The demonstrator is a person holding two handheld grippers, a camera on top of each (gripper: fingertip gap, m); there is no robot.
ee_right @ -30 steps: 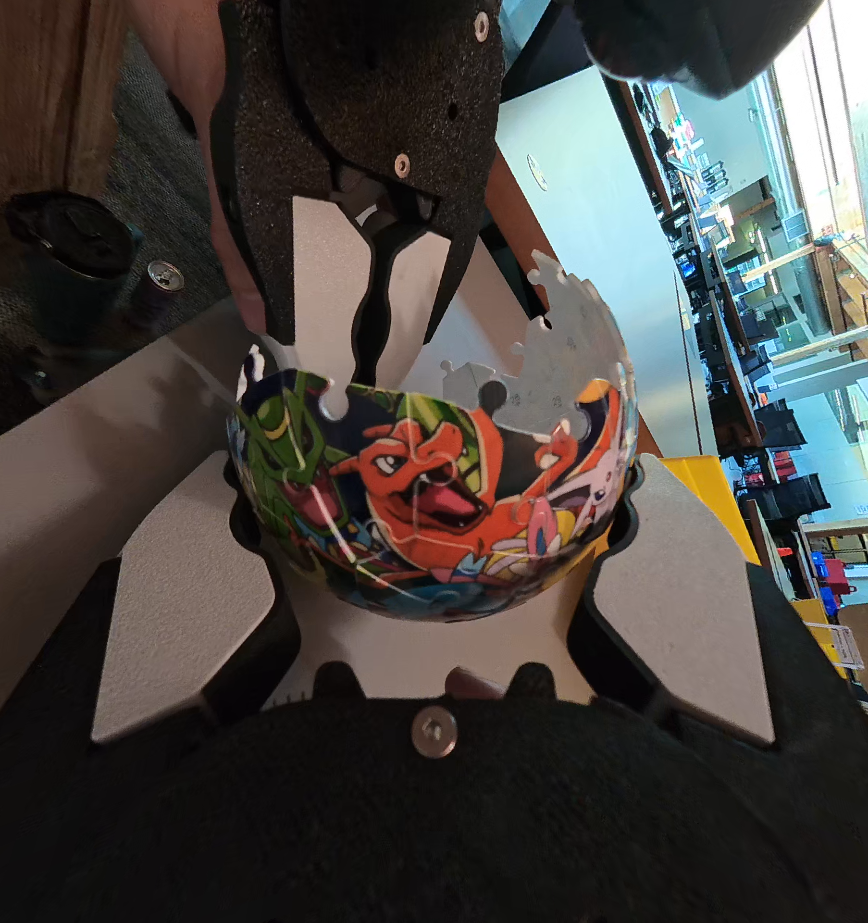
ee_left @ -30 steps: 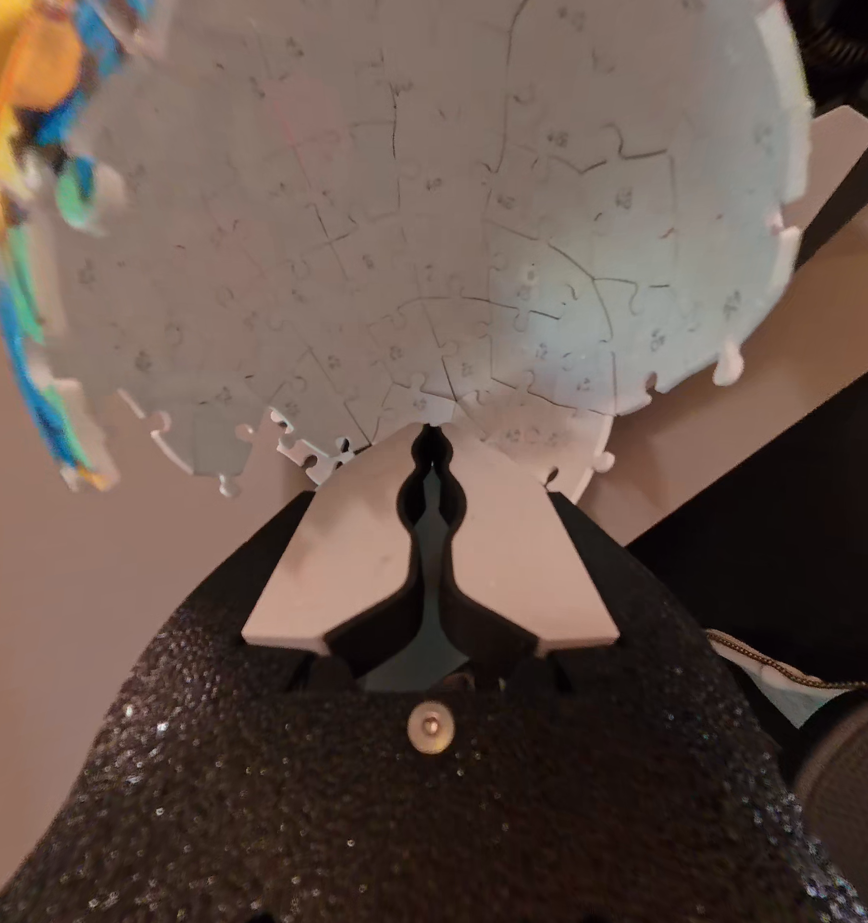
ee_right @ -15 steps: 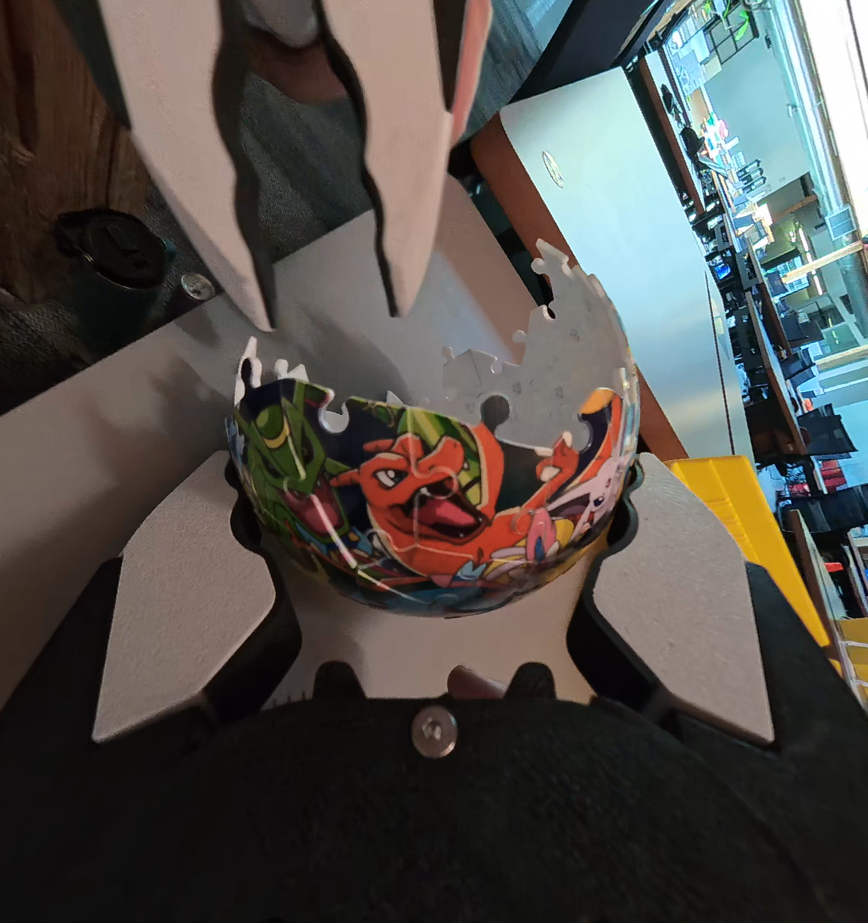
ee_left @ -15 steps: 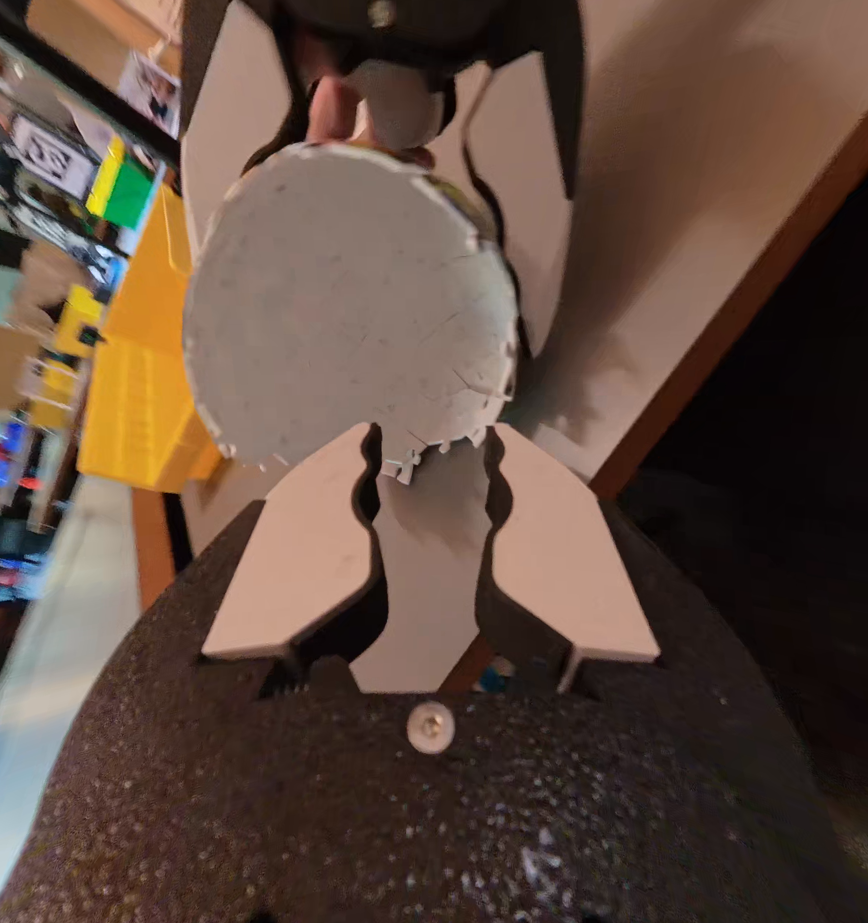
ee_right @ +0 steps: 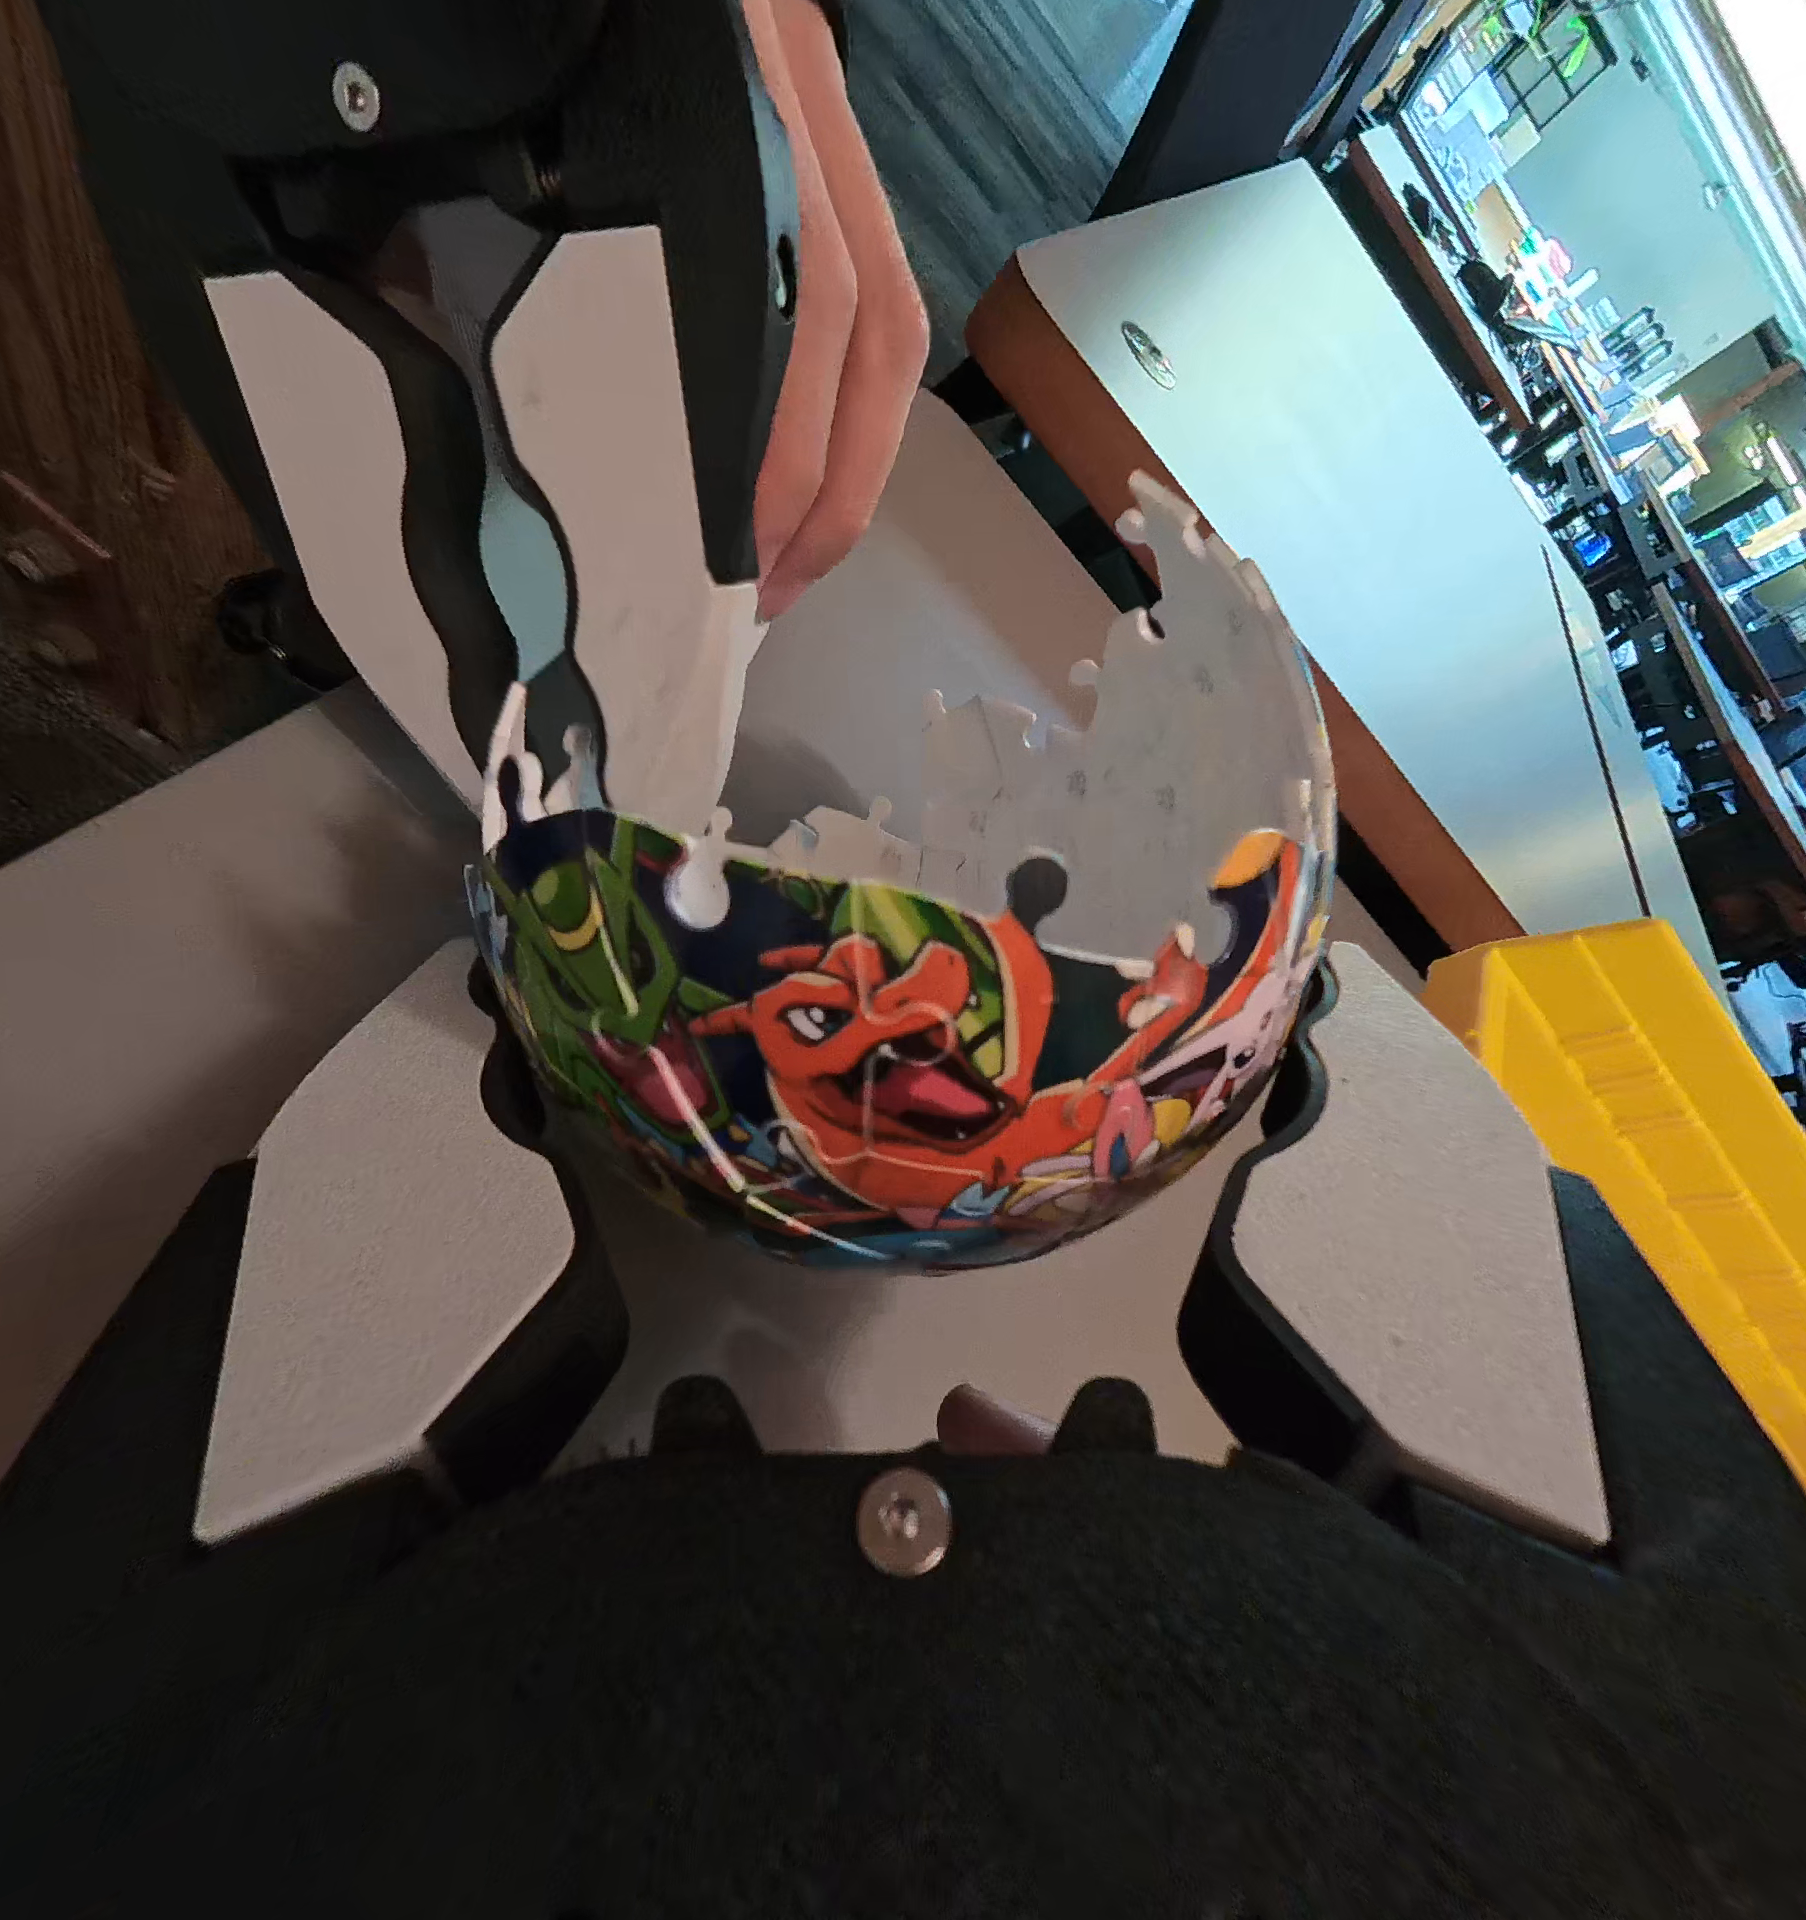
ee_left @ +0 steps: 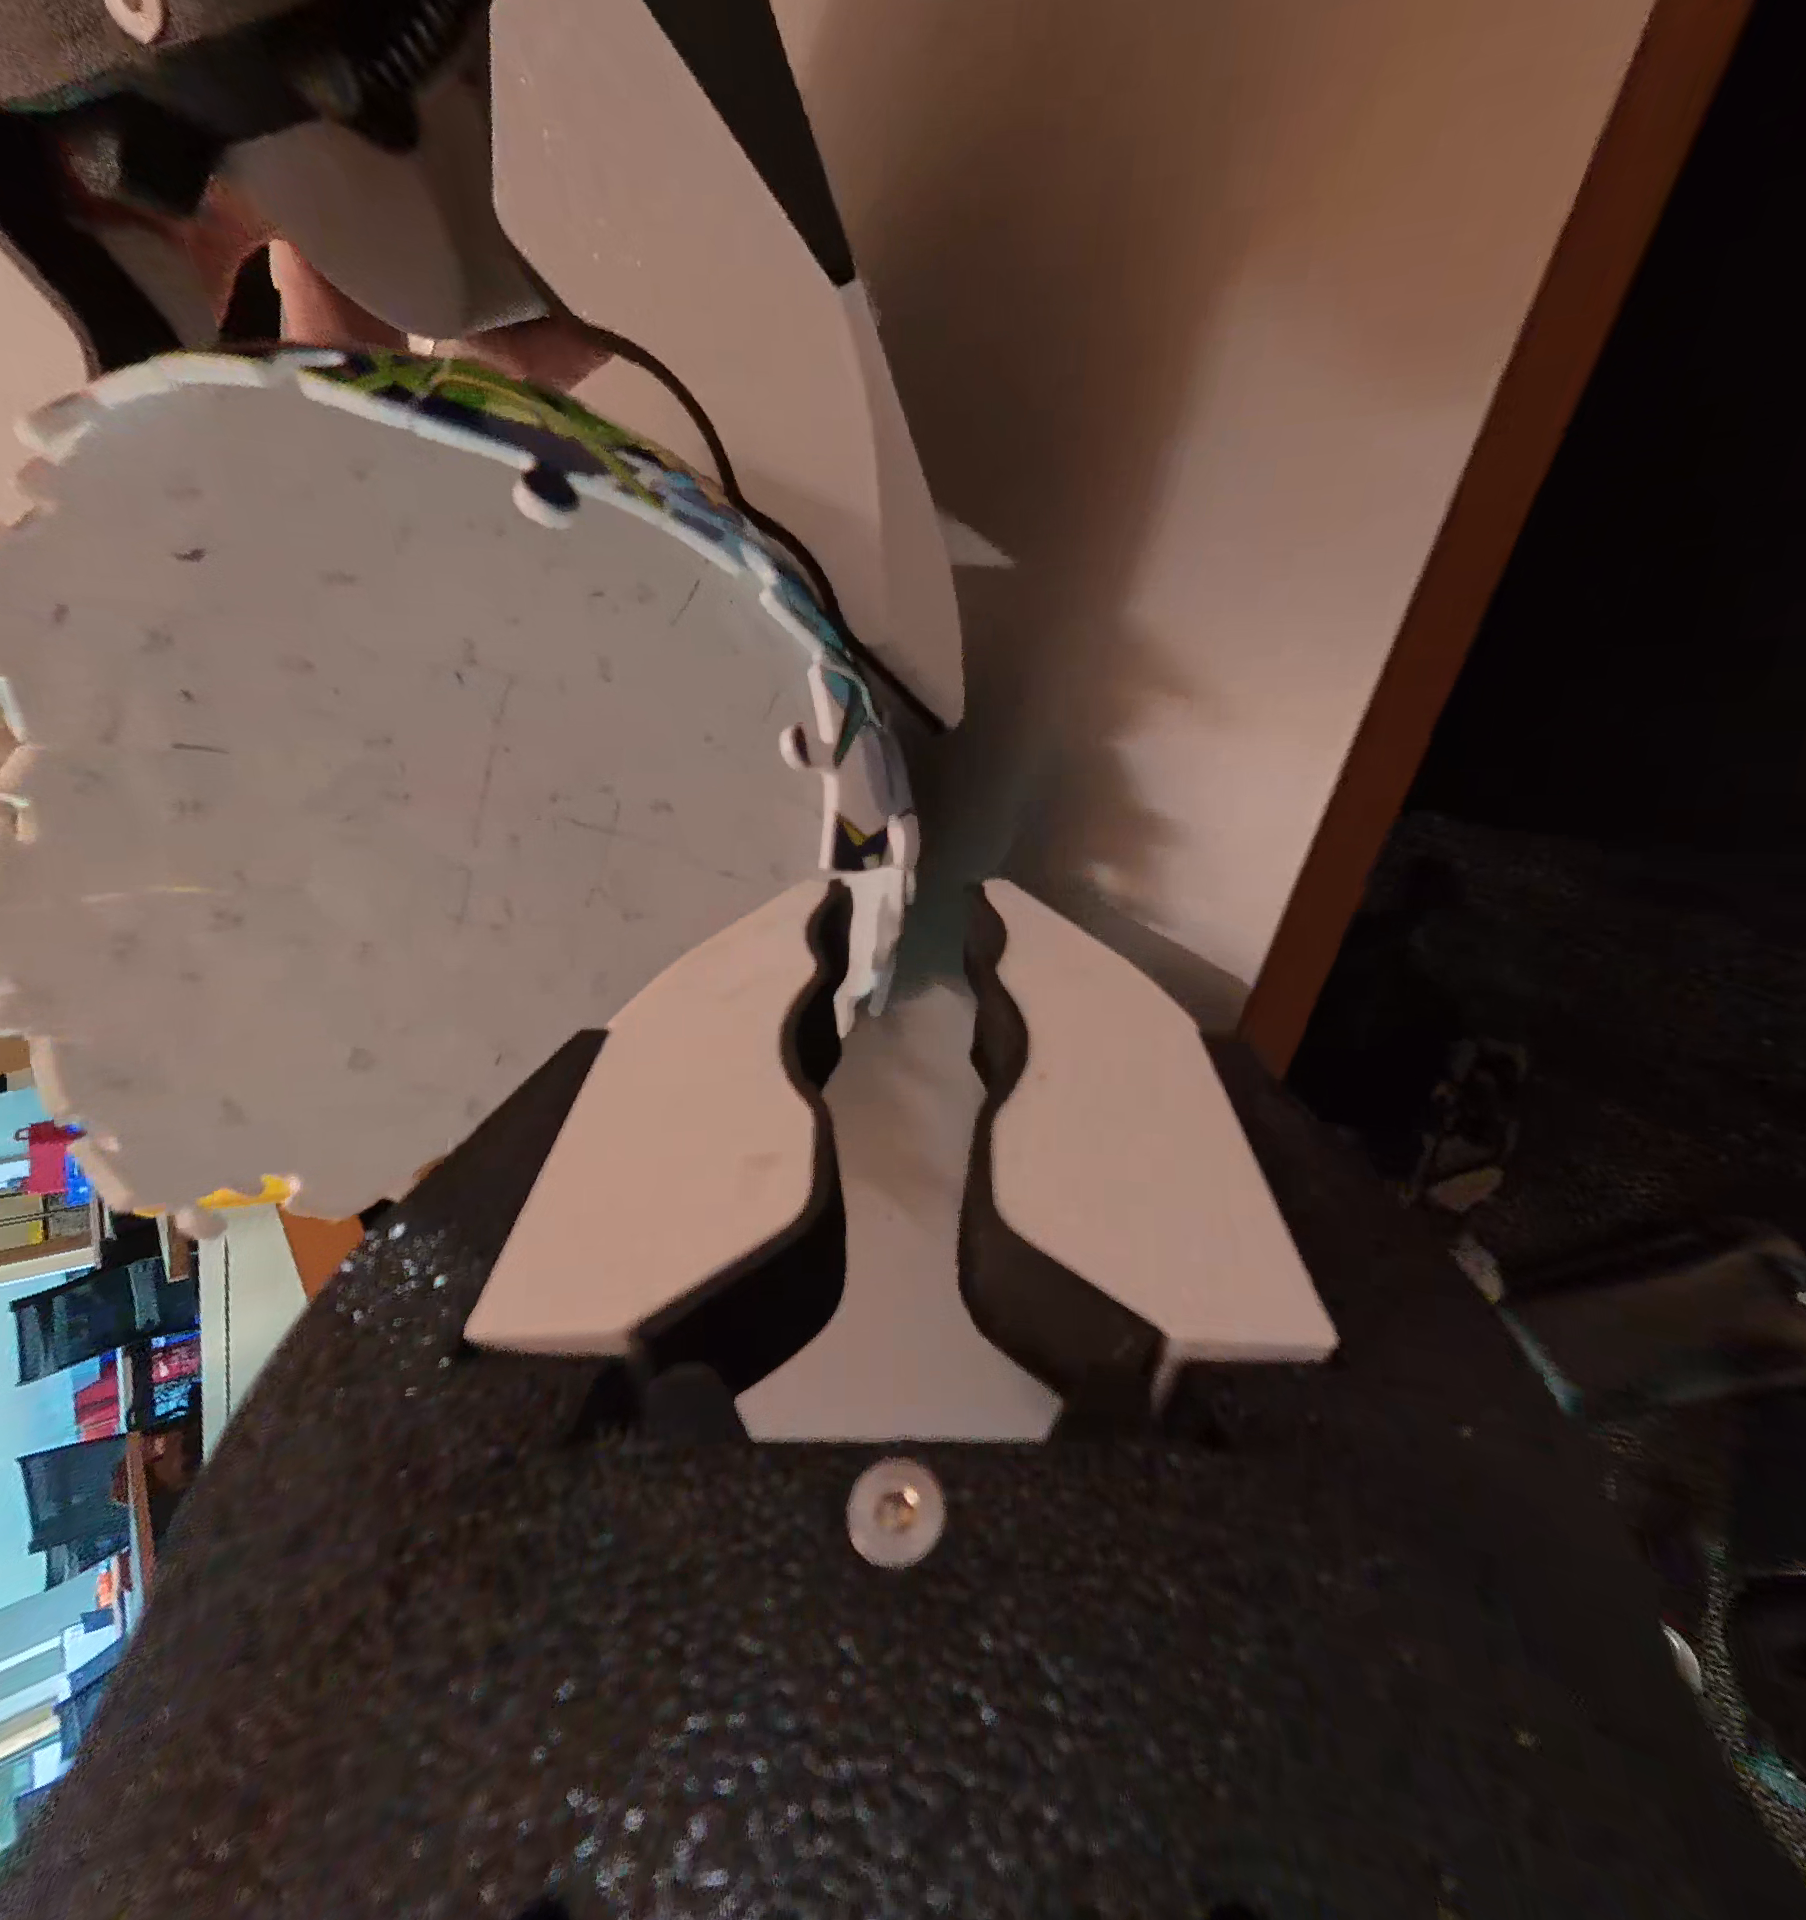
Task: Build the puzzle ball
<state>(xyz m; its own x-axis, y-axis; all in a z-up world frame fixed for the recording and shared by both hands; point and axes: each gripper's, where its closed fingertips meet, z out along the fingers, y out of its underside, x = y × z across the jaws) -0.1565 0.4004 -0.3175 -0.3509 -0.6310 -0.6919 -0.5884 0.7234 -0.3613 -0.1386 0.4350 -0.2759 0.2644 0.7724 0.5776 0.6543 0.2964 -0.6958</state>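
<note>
The puzzle ball (ee_right: 909,1049) is a half shell, with colourful cartoon print outside and white inside, and its rim is jagged with open tabs. My right gripper (ee_right: 899,1049) is shut on it, one finger on each side, and holds it above the white table (ee_right: 151,987). My left gripper (ee_right: 530,717) comes down from the upper left with its tips at the shell's left rim. In the left wrist view the shell's white inside (ee_left: 359,779) fills the left. My left gripper (ee_left: 904,894) has its jaws slightly apart. A rim piece (ee_left: 871,935) stands between them, against the left finger.
A yellow bin (ee_right: 1647,1143) stands on the table at the right. A second white desk (ee_right: 1294,468) is behind. A person's hand (ee_right: 837,416) holds the left gripper. The table's brown edge (ee_left: 1501,520) borders dark floor.
My left gripper let go of the shell's rim, drew back, opened, then came in again at the rim with its jaws slightly apart. My right gripper kept its hold on the shell.
</note>
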